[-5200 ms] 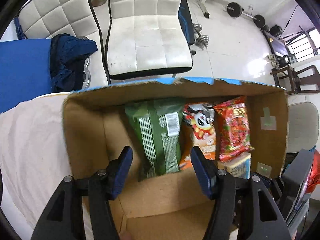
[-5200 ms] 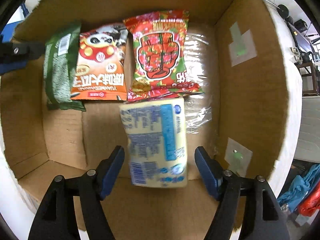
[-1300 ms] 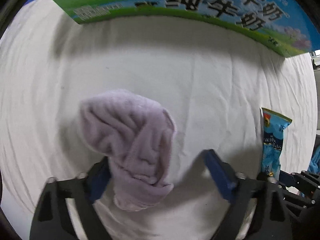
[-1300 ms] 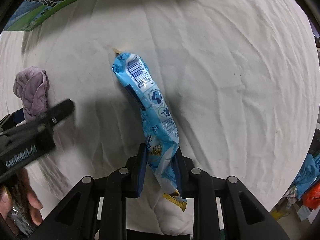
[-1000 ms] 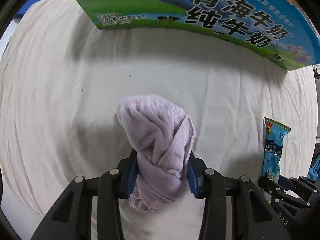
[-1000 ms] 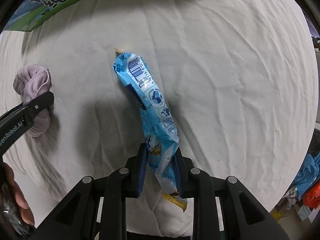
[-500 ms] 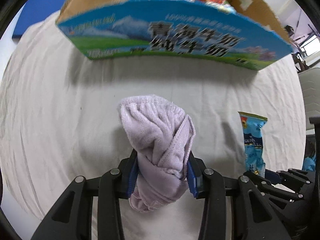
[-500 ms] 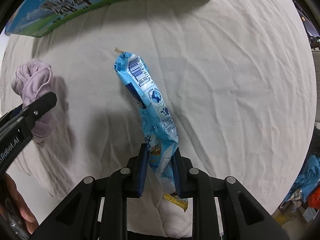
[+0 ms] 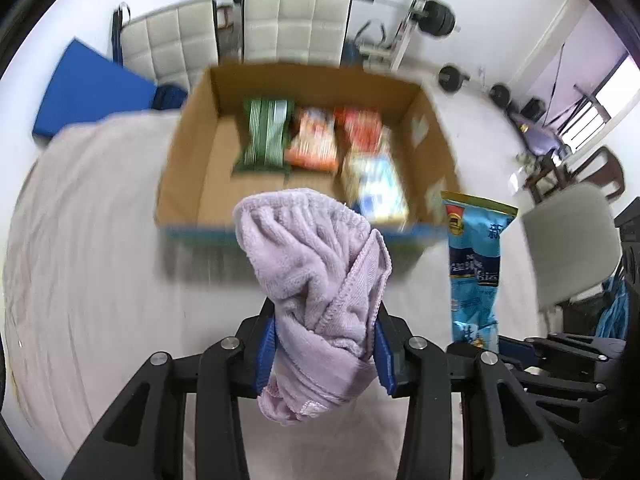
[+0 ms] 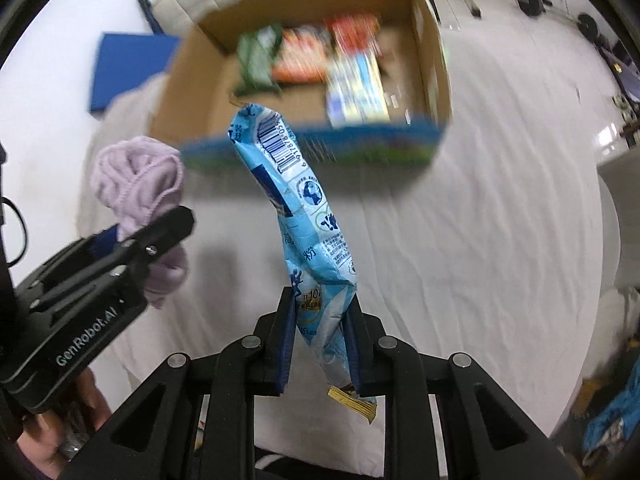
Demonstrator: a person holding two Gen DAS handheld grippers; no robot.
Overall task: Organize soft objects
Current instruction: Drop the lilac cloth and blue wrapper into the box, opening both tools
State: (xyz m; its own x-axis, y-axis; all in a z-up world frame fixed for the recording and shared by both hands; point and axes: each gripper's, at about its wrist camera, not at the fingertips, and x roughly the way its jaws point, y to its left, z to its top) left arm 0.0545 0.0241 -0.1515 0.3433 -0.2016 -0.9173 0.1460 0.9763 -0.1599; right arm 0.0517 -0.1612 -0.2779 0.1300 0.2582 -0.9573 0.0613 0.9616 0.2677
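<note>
Lilac towel (image 9: 320,280) clamped between jaws

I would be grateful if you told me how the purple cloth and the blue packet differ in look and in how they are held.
The purple cloth is a matte, bunched lump; the blue packet is glossy, printed, long and flat. The cloth bulges past the pads of the left hand-held gripper; the packet is pinched near its lower end by the right hand-held gripper and stands up, leaning. Both are held clear of the white sheet, near the open box.
</note>
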